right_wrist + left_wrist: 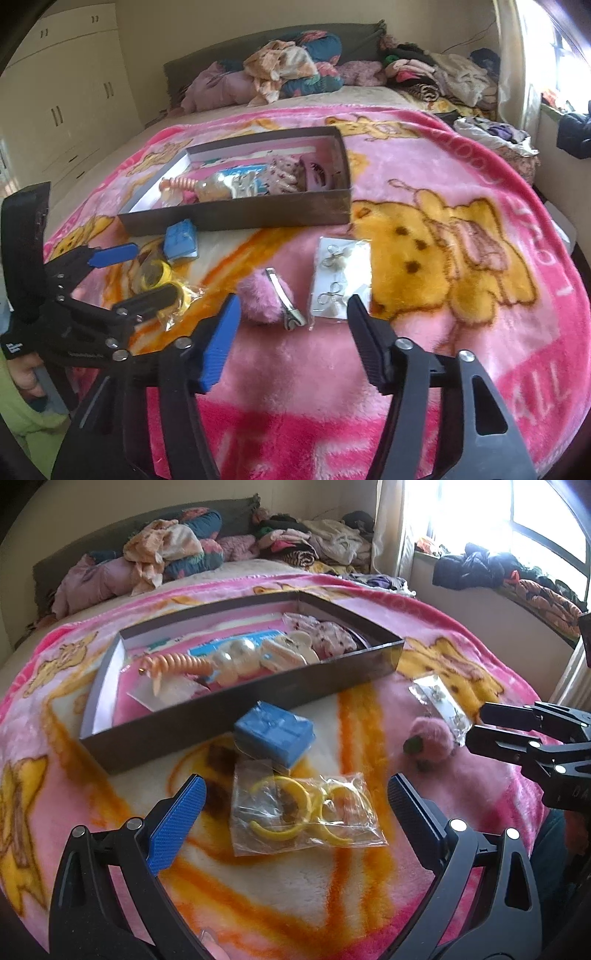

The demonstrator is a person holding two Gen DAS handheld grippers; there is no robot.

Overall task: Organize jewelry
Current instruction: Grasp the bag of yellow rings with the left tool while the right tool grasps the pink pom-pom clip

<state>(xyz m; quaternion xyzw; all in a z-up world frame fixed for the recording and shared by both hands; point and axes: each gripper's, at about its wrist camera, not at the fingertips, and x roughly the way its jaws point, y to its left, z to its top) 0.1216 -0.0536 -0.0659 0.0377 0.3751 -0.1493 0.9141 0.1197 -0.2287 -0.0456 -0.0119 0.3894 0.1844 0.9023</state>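
My left gripper [295, 801] hangs over the pink and orange plush blanket [443, 332] on the bed, its jaws spread wide with nothing pressed between them. Just beyond its blue-padded fingertips [177, 823] lies the clear plastic bag of yellow bangles [306, 808], flat on the blanket and untouched. Just past that bag sits the small blue gift box [275, 734], close against the near wall of the shallow dark cardboard tray [221, 716].

The tray rests toward the middle of the blanket and holds a jumble: an orange spiral piece, large pearly beads [236, 657] on a blue card, a cream hair claw and a patterned fabric pouch.

My right gripper [291, 317] is set over the near part of the blanket, jaws partly parted and gripping nothing. Between and just ahead of its fingers I see the fluffy pink pom-pom hair clip [266, 299], lying with its silver metal clasp [286, 302] facing up. Just beside it, toward the right-hand edge of the blanket, lies the clear packet of silver earrings on a white card [341, 277], flat and apart from both grippers.

A heap of clothes [295, 70] covers the head of the bed.
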